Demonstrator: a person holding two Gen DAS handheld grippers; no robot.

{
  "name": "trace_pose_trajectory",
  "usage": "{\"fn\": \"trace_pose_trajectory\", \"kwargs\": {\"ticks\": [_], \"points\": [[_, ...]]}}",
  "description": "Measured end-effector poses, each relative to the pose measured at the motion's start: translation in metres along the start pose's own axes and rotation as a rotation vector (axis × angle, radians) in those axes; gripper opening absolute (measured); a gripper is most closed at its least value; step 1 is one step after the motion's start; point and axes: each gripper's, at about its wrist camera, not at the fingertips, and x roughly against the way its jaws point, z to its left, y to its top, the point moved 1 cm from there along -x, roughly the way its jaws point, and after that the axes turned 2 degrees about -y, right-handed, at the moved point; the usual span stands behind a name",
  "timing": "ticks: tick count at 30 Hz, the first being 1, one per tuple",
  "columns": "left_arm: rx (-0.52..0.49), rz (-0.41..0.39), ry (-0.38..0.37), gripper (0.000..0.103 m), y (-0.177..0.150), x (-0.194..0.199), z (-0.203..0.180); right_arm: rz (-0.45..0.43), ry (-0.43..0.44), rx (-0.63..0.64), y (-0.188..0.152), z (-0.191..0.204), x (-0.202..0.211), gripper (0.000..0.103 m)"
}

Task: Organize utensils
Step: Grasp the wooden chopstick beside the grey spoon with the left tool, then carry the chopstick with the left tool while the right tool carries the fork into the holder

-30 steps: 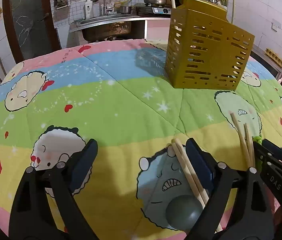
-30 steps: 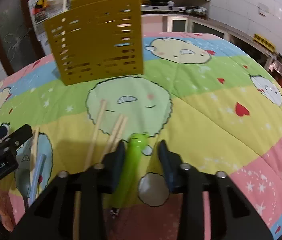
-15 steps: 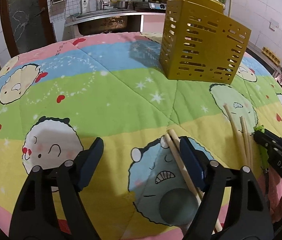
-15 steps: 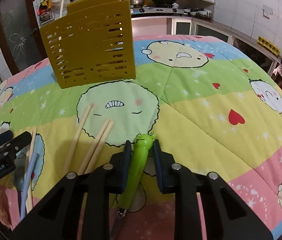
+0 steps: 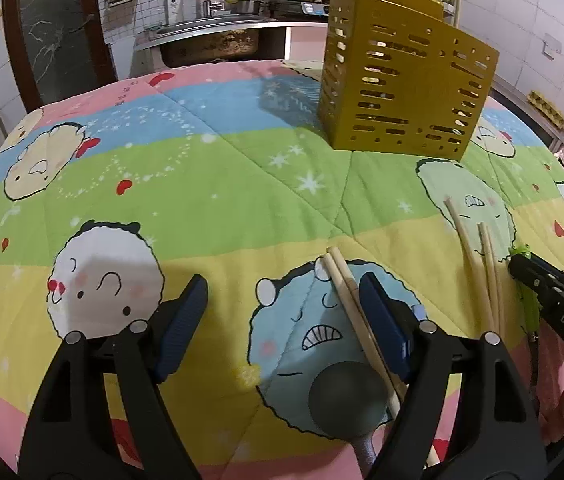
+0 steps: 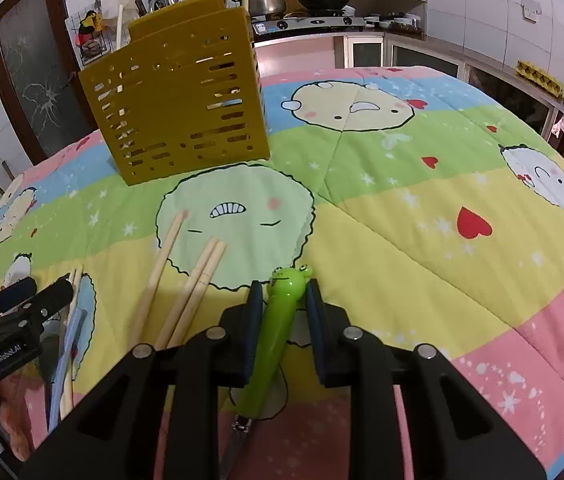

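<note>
A yellow slotted utensil holder stands upright at the back of the quilt-covered table; it also shows in the right wrist view. My right gripper is shut on the green frog-handled utensil, whose metal end points back under the gripper. Three wooden chopsticks lie just left of it. My left gripper is open and empty, low over the quilt. A pair of chopsticks and a grey spoon lie by its right finger.
A pale blue utensil lies beside the left gripper in the right wrist view. The cartoon quilt covers the whole table. A kitchen sink and stove stand behind the table.
My right gripper has closed from open around the green frog handle to gripping it. Both grippers have drawn back slightly from the holder. The left gripper stays open.
</note>
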Motion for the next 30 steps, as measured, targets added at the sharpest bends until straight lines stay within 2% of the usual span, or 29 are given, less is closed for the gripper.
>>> {"fn": "trace_pose_trajectory", "kwargs": {"ticks": [12,14,17,19,22,30], "points": [[-0.005,0.022,0.030,0.075,-0.010,0.000,-0.003,-0.001,0.020,-0.015,-0.002,-0.005,0.001,0.023],[-0.026,0.030,0.025,0.070,-0.009,-0.002,-0.008,0.000,0.014,-0.010,-0.003,-0.004,0.001,0.023],[-0.028,0.048,0.000,0.055,-0.005,-0.003,-0.012,0.003,0.001,0.001,-0.004,-0.001,0.003,0.023],[-0.044,0.055,-0.016,0.039,-0.003,-0.003,-0.015,0.006,-0.008,0.008,-0.004,0.000,0.003,0.023],[-0.069,0.068,-0.024,0.027,0.000,-0.004,-0.022,0.016,-0.020,0.014,-0.005,0.003,0.004,0.023],[-0.054,0.122,-0.041,0.017,0.015,-0.017,-0.023,0.072,-0.046,0.026,-0.002,0.009,0.002,0.024]]}}
